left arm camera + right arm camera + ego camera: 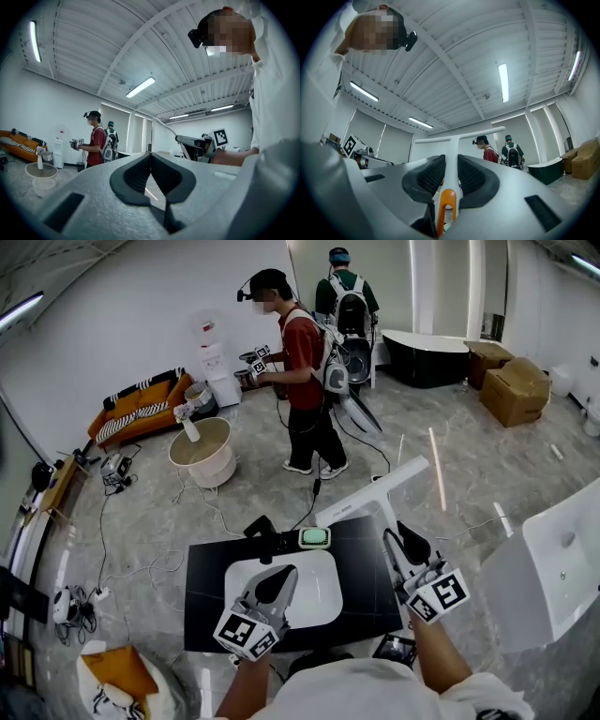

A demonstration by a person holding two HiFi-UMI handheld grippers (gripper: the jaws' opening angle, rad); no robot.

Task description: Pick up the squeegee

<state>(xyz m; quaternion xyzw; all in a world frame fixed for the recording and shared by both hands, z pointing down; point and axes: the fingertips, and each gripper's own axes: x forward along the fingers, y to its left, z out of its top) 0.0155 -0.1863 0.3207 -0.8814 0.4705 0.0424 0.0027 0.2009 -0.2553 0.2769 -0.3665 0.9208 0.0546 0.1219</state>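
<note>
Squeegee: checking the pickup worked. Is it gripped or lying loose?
Gripped. The jaws of the right gripper press both sides of the white handle of the squeegee; in the head view its blade sticks out ahead.

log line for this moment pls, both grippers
phase: squeegee picked up, held in air | right gripper: shut on squeegee handle, blade end pointing away and up | left gripper: shut, empty

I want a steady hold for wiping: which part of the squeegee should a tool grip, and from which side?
Grip the squeegee by its straight handle, coming in from the orange end opposite the wide blade. The handle is narrow enough to sit between the pads, and the blade stays free. The right tool is clamped just so.
</note>
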